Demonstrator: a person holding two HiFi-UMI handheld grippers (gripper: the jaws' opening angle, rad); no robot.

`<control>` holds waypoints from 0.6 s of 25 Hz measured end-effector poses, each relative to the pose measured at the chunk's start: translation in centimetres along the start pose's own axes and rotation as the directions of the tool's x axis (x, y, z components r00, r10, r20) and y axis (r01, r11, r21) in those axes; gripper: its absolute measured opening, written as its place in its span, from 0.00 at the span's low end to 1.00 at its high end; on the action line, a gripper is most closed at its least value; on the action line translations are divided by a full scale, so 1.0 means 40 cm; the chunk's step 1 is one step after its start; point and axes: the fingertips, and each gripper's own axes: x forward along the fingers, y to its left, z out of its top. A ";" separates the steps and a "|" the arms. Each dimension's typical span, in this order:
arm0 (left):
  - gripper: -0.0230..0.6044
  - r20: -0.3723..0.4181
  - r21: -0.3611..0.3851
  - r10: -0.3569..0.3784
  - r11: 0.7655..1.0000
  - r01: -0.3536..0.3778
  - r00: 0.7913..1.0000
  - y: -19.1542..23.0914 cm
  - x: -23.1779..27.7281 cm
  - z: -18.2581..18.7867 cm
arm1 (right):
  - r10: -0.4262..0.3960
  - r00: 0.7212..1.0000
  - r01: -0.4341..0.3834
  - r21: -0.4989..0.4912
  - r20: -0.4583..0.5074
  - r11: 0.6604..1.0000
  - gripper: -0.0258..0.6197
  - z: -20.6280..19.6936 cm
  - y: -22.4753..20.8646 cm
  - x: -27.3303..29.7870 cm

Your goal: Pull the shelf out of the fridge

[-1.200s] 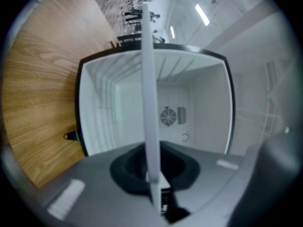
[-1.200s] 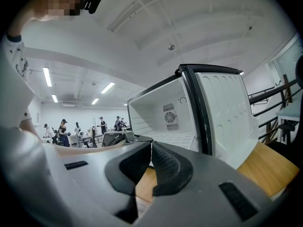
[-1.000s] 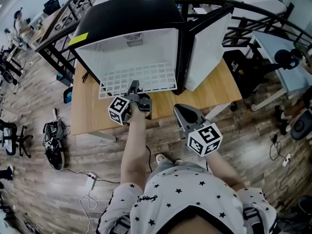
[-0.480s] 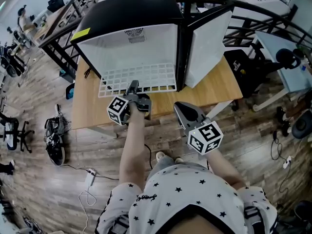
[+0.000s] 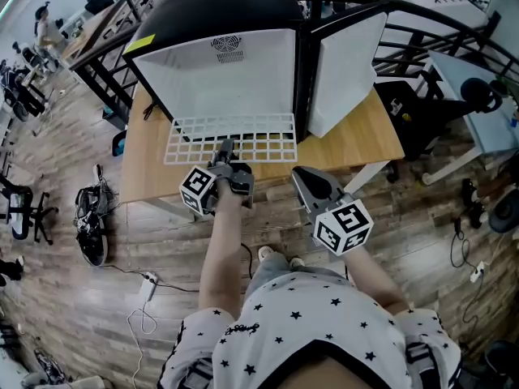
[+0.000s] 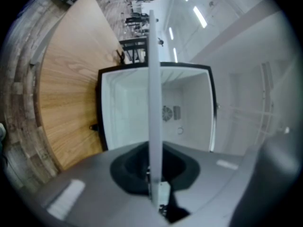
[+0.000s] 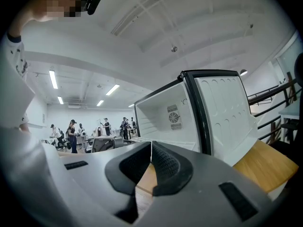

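Head view:
- Black-cased small fridge with a white interior (image 5: pixel 223 71) stands on a light wooden surface (image 5: pixel 150 164). Its white-lined fridge door (image 5: pixel 345 71) is swung open on the right.
- White wire-grid shelf (image 5: pixel 243 128) lies flat and partly outside the cabinet. Its front edge hangs over the bare surface in front of the opening, and its rear part is at the cabinet mouth.
- Left gripper (image 5: pixel 225 147) is at the middle of the shelf's front edge, tips on the front wire, with its marker cube toward the person.
- Right gripper (image 5: pixel 302 177) hangs to the right of and nearer the person than the shelf, past the surface's front edge and above the wood-plank floor (image 5: pixel 97 298). It touches nothing.

Left gripper view:
- Shelf (image 6: pixel 154 93) shows edge-on as a narrow white strip running up the frame centre. Its near end sits between the jaws.
- Left gripper (image 6: pixel 155 193) has its jaws nearly together, clamped on that front edge.
- Open fridge cavity (image 6: pixel 182 112) lies straight ahead, beyond the shelf. The surface (image 6: pixel 66 93) is at the left.

Right gripper view:
- Right gripper (image 7: pixel 151 145) has its jaw tips meeting, with nothing between them. Only a wedge of the surface shows below the contact.
- Fridge (image 7: pixel 165 115) and its door (image 7: pixel 225 112) are ahead and to the right, well apart from the jaws. The shelf cannot be made out.
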 end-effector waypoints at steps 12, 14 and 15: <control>0.09 0.023 -0.026 -0.029 0.999 0.029 0.999 -0.004 -0.112 -0.061 | 0.002 1.000 -0.002 0.016 0.026 1.000 0.07 -0.012 0.017 -0.076; 0.09 0.028 -0.029 -0.036 0.999 0.037 0.999 -0.004 -0.131 -0.069 | -0.002 1.000 0.001 0.017 0.026 1.000 0.07 -0.017 0.016 -0.090; 0.09 0.031 -0.029 -0.040 0.999 0.041 0.999 -0.005 -0.141 -0.073 | -0.004 1.000 0.004 0.018 0.027 1.000 0.07 -0.019 0.015 -0.097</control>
